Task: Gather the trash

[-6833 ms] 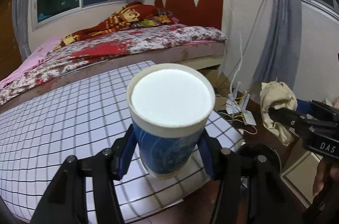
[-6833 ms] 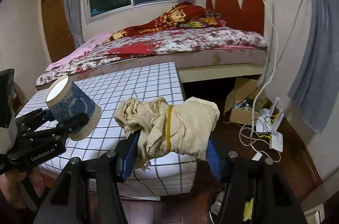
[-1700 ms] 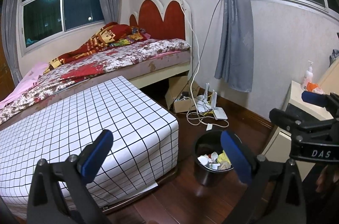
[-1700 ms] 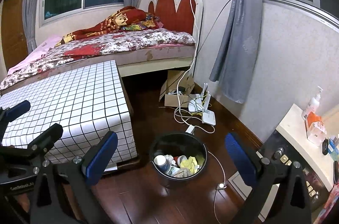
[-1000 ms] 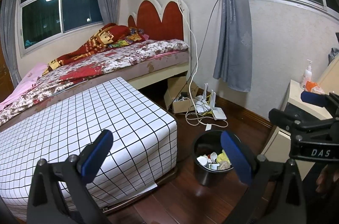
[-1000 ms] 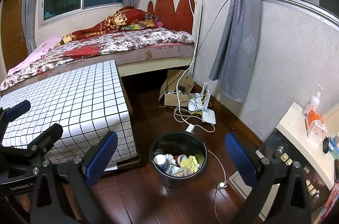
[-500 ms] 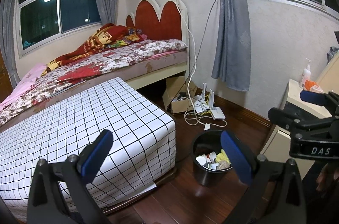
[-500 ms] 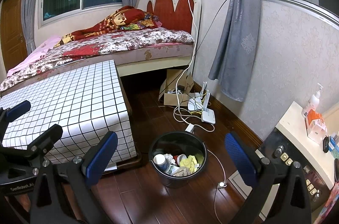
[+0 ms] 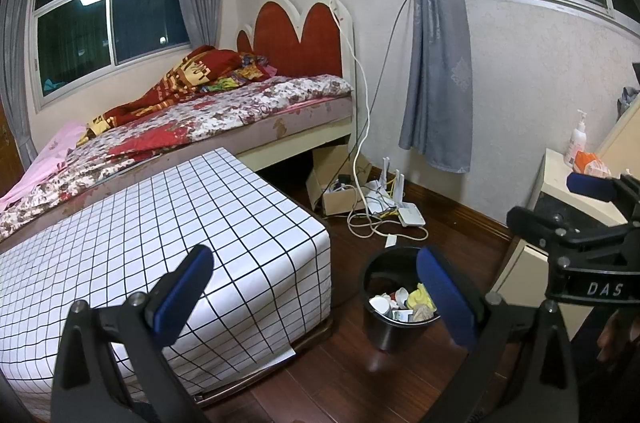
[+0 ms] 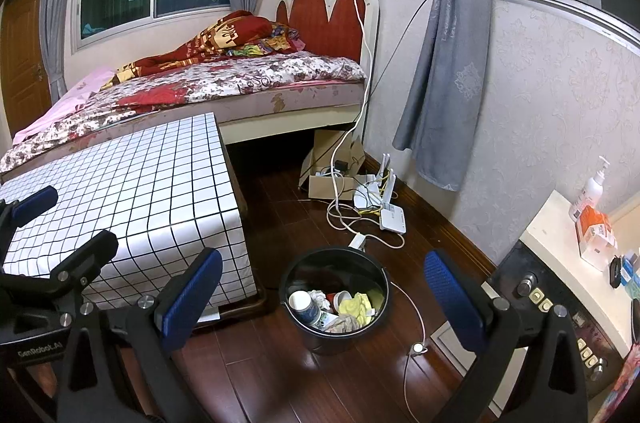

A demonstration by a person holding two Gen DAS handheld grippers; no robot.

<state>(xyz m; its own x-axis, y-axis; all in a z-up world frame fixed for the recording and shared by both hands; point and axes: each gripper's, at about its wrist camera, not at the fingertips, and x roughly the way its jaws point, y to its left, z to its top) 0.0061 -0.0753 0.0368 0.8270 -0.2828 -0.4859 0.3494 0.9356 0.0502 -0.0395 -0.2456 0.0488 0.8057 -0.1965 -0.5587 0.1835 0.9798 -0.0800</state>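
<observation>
A black trash bin (image 9: pixel 384 323) (image 10: pixel 380 311) stands on the wooden floor beside the checkered table. It holds a blue paper cup (image 10: pixel 304 305), a yellowish cloth (image 10: pixel 358 303) and other scraps. My left gripper (image 9: pixel 316 295) is open and empty, held above the floor left of the bin. My right gripper (image 10: pixel 324 297) is open and empty, held above the bin. Each gripper shows in the other's view: the right one (image 9: pixel 560 207) at the right edge, the left one (image 10: pixel 60 223) at the left edge.
A table with a white grid cloth (image 9: pixel 160 223) (image 10: pixel 132 183) stands left of the bin. A bed (image 10: pixel 224 79) lies behind it. Cables, a router (image 10: pixel 392 217) and a cardboard box (image 10: pixel 332 167) lie by the wall. A cabinet with bottles (image 10: pixel 568 251) stands at the right.
6.8 s ago my left gripper held the blue cup and my right held the cloth; both now lie in the bin. Over the last second, the views shifted only slightly.
</observation>
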